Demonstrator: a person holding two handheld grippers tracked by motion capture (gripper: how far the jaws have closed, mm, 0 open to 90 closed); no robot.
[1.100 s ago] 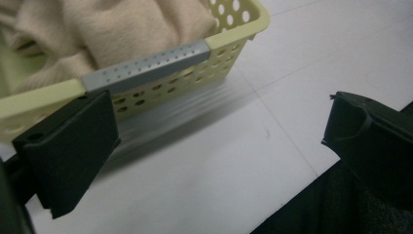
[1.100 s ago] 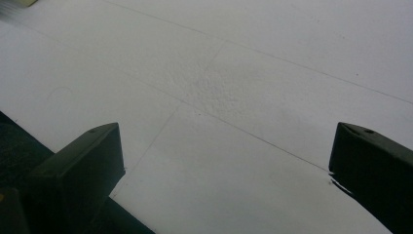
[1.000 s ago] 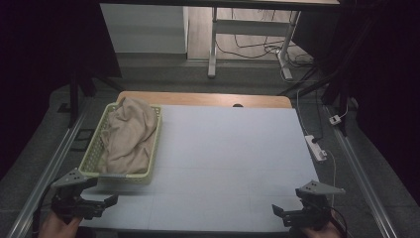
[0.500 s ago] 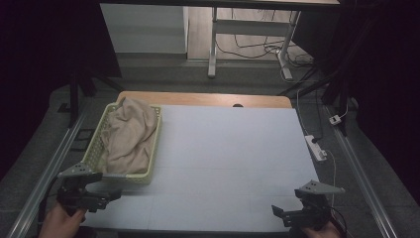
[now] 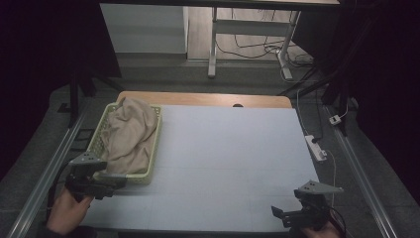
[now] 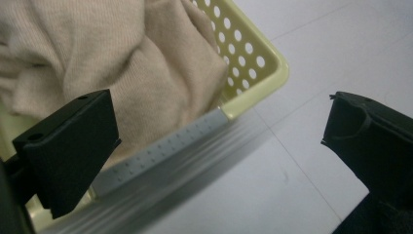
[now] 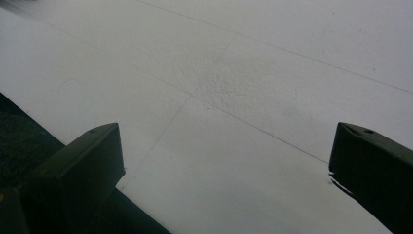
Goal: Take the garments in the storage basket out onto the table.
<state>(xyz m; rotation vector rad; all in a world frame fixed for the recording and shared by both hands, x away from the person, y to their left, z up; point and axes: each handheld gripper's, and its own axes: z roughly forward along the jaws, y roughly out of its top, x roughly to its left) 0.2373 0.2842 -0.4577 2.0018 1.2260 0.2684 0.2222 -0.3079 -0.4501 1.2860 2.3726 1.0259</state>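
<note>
The table (image 5: 233, 158) is wide and pale. On its left side stands a yellow basket (image 5: 153, 148), long axis running away from the person, with a beige cloth (image 5: 129, 136) heaped in it. The left gripper (image 5: 106, 181), wide open and empty, is at the basket's near corner. The right gripper (image 5: 277, 213), open and empty, is well apart.

Basket (image 5: 154, 148): pale yellow-green plastic, walls patterned with round holes. Cloth (image 5: 129, 134): plain beige, fine ribbed knit. Table (image 5: 233, 153): white top crossed by faint thin lines; bare wood strip at far edge. Left gripper (image 5: 110, 184), right gripper (image 5: 282, 214): black jaws, grey plates.
</note>
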